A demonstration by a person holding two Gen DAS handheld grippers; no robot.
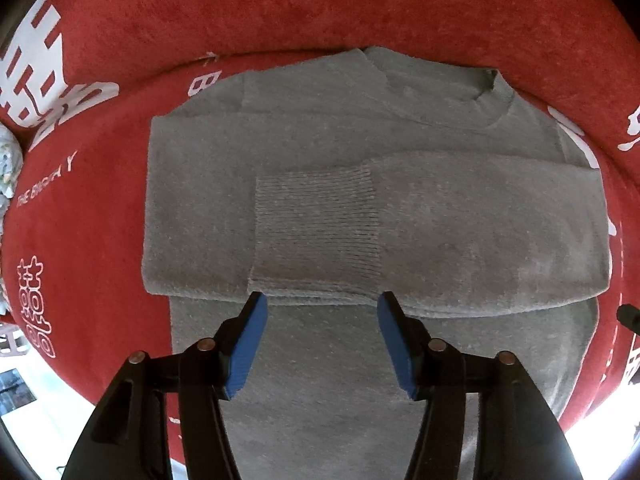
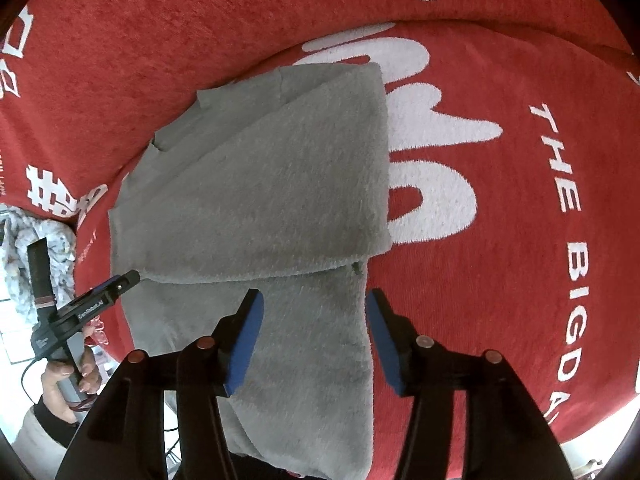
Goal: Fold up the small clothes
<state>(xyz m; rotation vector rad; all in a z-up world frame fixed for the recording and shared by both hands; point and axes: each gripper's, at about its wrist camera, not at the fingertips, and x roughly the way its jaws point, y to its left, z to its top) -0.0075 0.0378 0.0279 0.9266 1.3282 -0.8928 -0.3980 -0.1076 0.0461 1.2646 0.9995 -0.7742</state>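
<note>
Gray sweater [image 1: 360, 208] on red lettered cloth [image 1: 280, 8]

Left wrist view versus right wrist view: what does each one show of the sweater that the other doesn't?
Only the left wrist view shows the neckline and the ribbed cuff of the sleeve folded across the chest. Only the right wrist view shows the left gripper in a hand at the sweater's edge, plus a pale cloth. Both show the grey sweater on the red blanket, with open jaws holding nothing.
</note>
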